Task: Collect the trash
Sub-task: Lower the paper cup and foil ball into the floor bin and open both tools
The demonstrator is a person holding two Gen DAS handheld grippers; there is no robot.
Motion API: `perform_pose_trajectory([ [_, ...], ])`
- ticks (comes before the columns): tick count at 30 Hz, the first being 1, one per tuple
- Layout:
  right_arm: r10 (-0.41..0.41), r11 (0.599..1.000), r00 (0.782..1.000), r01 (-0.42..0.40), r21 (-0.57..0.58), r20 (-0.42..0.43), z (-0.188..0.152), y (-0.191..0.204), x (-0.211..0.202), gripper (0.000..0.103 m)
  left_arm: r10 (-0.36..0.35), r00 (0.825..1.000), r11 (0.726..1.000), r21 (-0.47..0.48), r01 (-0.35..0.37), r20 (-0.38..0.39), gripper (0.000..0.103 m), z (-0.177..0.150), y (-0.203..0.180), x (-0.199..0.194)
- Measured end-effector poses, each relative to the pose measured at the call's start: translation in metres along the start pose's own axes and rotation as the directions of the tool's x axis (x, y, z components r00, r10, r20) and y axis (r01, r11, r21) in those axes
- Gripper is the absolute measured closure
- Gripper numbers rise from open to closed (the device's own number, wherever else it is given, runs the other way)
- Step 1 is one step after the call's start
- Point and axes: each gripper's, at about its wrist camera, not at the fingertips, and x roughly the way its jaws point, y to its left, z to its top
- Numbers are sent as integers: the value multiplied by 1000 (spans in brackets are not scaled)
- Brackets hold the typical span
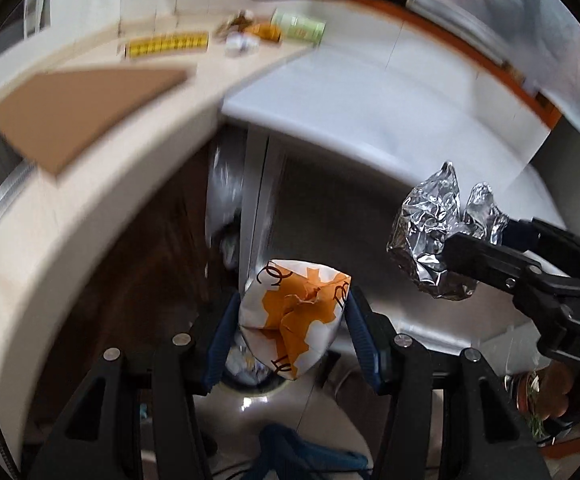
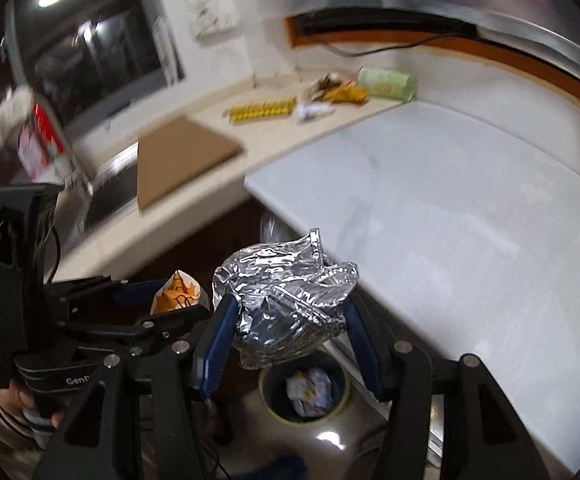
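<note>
- From my left wrist camera: a cream counter (image 1: 89, 208) curves across the upper left, blurred, and a white tabletop (image 1: 370, 112) fills the right side behind it.
- A flat brown cardboard sheet (image 1: 77, 116) lies on the counter; further back sit a yellow strip (image 1: 167, 45), a small heap of wrappers (image 1: 245, 34) and a green packet (image 1: 298, 28).
- My left gripper (image 1: 292, 322) is clamped on a crumpled white-and-orange paper wrapper (image 1: 296, 318); both blue pads (image 1: 221, 336) press its sides, the jaws partly closed.
- Below the wrapper I see only part of a round bin's rim (image 1: 249, 390), with paper scraps inside.
- At the right edge my right gripper (image 1: 456, 236) reaches in, holding a crushed foil ball (image 1: 430, 228).
- From my right wrist camera: the same white tabletop (image 2: 470, 240) spreads to the right, the counter (image 2: 169, 216) to the left with the cardboard sheet (image 2: 177, 160), the yellow strip (image 2: 263, 110), the wrappers (image 2: 340, 92) and the green packet (image 2: 388, 82) in the far corner.
- A dark window (image 2: 89, 52) reflects a ceiling lamp.
- My right gripper (image 2: 285, 320) grips the foil ball (image 2: 285, 300) between its blue pads (image 2: 219, 340), jaws fairly wide around it.
- Under the foil stands the round bin (image 2: 265, 392) on the floor, holding crumpled paper.
- To the left, my left gripper (image 2: 177, 300) carries the orange wrapper (image 2: 177, 292), just beside the foil; my hand (image 2: 21, 400) shows at its handle.
</note>
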Motion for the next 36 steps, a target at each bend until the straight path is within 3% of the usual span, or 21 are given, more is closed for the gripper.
perform_pose_trajectory([
  [7,-39,997,988,29,-70,-147,-44,7,57,48,-4,993,999,-38,0,-115,51,-43,25,50],
  [12,-51,998,961,42,-39,-273,-66,-5,113,48,-13,984,998,-65,2,-177,51,-54,42,86],
  [18,-64,998,928,60,-22,-367,-82,-14,176,48,-35,972,997,-81,17,-233,51,-57,55,129],
  [28,-59,998,893,64,-3,-446,-101,-27,245,47,-28,946,996,-93,-2,-324,51,-63,77,190],
  [33,-15,998,879,44,49,-476,-104,-39,268,47,-24,933,995,-95,-11,-360,50,-63,84,209],
  [35,4,996,875,37,75,-484,-106,-44,275,47,-26,925,995,-96,-12,-380,48,-64,87,215],
  [36,15,995,871,34,90,-492,-107,-46,277,47,-30,917,995,-98,-9,-398,42,-65,87,219],
])
